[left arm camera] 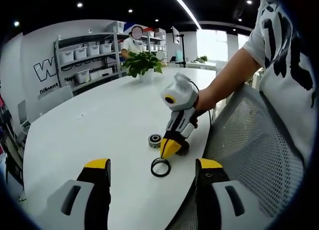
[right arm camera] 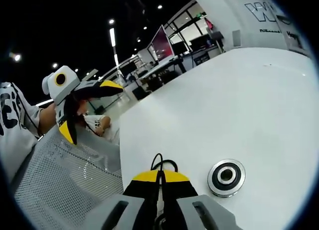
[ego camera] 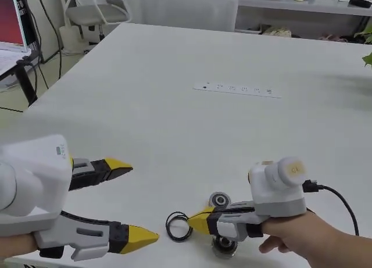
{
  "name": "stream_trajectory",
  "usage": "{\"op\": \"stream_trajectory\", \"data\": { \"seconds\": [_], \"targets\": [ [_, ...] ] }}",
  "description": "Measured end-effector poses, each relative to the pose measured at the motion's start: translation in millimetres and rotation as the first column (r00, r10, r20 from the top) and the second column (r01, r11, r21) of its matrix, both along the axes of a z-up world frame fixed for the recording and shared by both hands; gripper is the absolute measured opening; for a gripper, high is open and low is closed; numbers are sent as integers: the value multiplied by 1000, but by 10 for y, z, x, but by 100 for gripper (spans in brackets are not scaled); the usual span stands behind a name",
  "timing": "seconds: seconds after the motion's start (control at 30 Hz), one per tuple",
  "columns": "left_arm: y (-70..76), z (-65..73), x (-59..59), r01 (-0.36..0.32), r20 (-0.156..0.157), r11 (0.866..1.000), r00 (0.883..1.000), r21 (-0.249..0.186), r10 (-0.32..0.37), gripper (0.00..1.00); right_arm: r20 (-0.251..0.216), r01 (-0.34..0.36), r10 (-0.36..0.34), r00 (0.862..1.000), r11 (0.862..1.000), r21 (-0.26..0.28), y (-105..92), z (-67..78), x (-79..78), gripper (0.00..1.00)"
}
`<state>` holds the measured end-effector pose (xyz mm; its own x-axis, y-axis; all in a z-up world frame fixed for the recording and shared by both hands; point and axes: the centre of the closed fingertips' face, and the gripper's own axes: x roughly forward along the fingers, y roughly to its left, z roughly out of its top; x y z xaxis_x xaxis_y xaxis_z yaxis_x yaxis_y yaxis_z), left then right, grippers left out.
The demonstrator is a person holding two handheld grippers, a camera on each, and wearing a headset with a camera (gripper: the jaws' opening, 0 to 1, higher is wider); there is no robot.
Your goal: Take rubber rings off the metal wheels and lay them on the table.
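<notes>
Right claw [ego camera: 192, 221] clenched, rubber rings [ego camera: 178, 227] lying just at its tips; left claw [ego camera: 144, 201] released.

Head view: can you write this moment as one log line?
left hand-held gripper open, clear of rings | right hand-held gripper shut, tip at rubber rings on table | metal wheels beside it

White table [ego camera: 174, 128]: metal wheels [ego camera: 220, 200], rubber rings [ego camera: 178, 226], power strip [ego camera: 236, 89]

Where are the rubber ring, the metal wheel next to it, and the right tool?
rubber ring [ego camera: 168, 226]: head view, left side of the black loop.
metal wheel [right arm camera: 227, 176]: right gripper view, its hub.
right tool [ego camera: 192, 221]: head view, the closed yellow tips.
</notes>
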<state>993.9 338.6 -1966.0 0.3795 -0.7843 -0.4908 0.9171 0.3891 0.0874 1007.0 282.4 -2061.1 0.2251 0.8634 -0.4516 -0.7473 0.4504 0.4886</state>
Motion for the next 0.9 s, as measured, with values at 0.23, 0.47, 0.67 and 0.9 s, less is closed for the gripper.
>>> {"op": "stream_trajectory", "data": {
  "seconds": [0.23,0.47,0.67,0.9],
  "targets": [
    [0,-14,-2,1,-3,1000,1000,5,-1,67,-4,20,-20,1000,1000,-15,-33,-27,29,0],
    [-2,-29,-5,1,-9,1000,1000,9,-1,66,2,17,-17,1000,999,-35,-47,-60,23,0],
    [-4,-43,-15,5,-13,1000,1000,17,-5,66,21,10,-9,1000,998,-58,-70,-79,17,1],
    [1,-49,-21,5,-13,1000,1000,22,-5,66,45,-10,14,999,997,-80,-62,-85,1,4]
  ]
}}
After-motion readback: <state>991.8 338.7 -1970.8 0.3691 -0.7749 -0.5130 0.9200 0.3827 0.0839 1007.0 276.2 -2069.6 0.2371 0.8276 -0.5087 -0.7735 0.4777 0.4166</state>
